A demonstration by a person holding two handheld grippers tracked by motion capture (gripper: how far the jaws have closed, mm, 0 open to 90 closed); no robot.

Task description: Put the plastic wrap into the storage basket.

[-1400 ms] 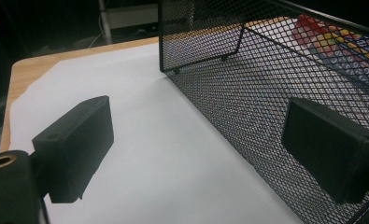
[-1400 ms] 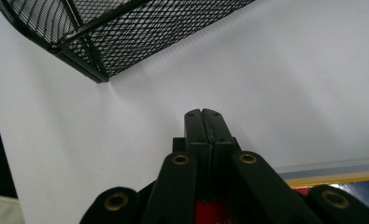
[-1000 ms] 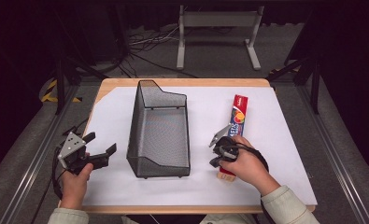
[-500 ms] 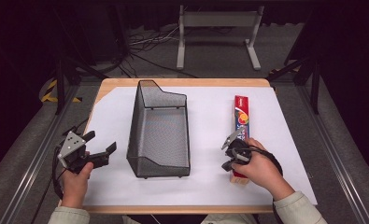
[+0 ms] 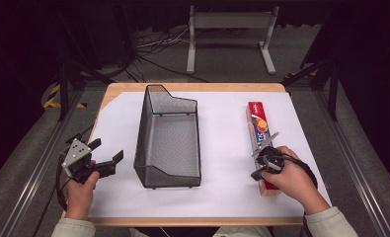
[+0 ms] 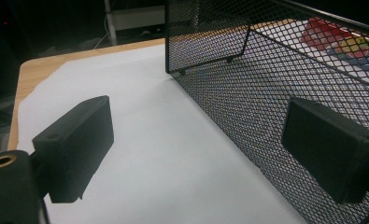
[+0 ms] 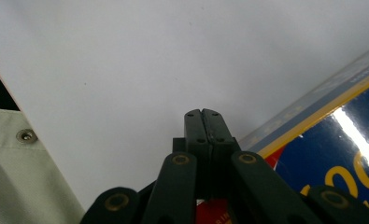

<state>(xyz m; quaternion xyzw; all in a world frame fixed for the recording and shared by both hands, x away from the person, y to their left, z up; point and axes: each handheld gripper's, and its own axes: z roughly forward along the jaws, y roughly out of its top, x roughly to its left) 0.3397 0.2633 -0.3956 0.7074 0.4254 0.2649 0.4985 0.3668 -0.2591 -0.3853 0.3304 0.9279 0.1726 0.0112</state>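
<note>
A long red box [image 5: 256,122] with a printed label lies lengthwise on the right of the white sheet. My right gripper [image 5: 256,175] sits at the box's near end, held by a hand that covers that end. In the right gripper view its jaws [image 7: 203,122] are pressed together with nothing between them, pointing down at the paper just beside the box's glossy blue and yellow edge [image 7: 341,140]. A black wire-mesh basket [image 5: 168,140] stands mid-table. My left gripper [image 5: 107,151] hovers left of it, jaws wide apart [image 6: 201,149] and empty, with the basket wall [image 6: 266,93] alongside.
A white sheet [image 5: 222,187] covers most of the wooden table [image 5: 182,87]. The red box [image 6: 331,37] shows through the mesh. A pale sleeve [image 7: 14,168] lies near the right gripper. Beyond the table are cables and a metal stand [image 5: 229,29] on a dark floor.
My right gripper has moved right and toward the near edge, from beside the box's middle to its near end. The left gripper and the basket have stayed put.
</note>
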